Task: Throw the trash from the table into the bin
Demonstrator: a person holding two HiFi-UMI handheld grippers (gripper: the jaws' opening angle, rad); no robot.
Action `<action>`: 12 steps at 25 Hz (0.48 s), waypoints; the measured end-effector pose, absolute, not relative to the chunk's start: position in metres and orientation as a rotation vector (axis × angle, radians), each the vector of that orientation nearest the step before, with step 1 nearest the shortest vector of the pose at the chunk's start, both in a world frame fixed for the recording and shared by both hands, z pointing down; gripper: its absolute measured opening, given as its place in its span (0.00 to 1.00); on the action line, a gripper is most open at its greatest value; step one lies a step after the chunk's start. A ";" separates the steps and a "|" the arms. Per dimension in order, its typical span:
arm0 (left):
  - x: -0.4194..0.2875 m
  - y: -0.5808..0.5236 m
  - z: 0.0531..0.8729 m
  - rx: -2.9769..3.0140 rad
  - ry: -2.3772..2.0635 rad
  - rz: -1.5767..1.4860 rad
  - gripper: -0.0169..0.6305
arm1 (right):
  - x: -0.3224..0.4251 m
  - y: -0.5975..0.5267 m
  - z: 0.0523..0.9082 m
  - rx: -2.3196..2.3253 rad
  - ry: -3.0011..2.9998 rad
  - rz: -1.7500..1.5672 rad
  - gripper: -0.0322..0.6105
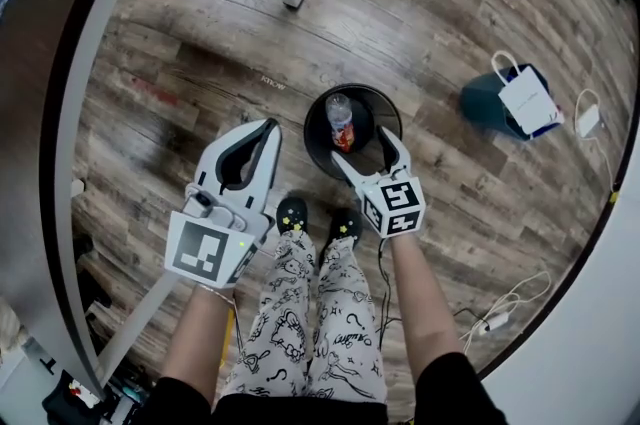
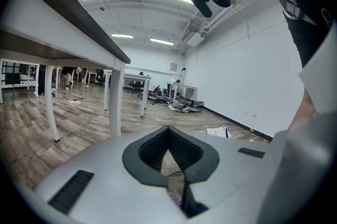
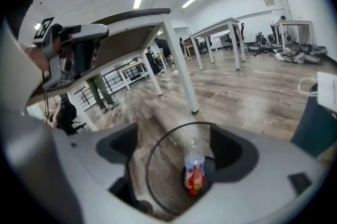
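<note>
Down on the wooden floor (image 1: 420, 3) at twelve o'clock, the bin (image 1: 318, 108) is holding the bottle (image 1: 341, 123) while my right claw (image 1: 360, 145) is hanging wide open over it, my closed left claw (image 1: 268, 128) idling empty.

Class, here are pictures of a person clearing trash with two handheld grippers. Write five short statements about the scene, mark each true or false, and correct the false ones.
1. The bottle with the red label is inside the black bin. True.
2. The right gripper is clamped on the bottle. False: its jaws stand apart above the bin and do not touch the bottle.
3. The left gripper holds a piece of trash. False: its jaws are together with nothing between them.
4. The bin stands on a table. False: it stands on the wooden floor.
5. A white paper bag sits on the floor, apart from the bin. True.
</note>
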State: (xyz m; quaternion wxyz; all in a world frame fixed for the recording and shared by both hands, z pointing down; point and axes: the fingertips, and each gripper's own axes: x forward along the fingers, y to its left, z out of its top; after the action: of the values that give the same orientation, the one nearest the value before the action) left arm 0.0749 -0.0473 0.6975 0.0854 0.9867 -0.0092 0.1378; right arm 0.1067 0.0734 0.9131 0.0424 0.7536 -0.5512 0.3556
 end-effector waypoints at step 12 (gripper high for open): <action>0.066 -0.041 0.651 2.932 -0.049 0.370 0.04 | 0.128 0.074 0.798 2.497 -1.720 0.878 0.50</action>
State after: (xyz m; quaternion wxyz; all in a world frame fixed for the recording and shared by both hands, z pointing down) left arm 0.0664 -0.0413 0.6506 0.0928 0.9877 -0.0166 0.1247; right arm 0.1278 0.0737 0.7979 -0.0075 0.7911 -0.5448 0.2782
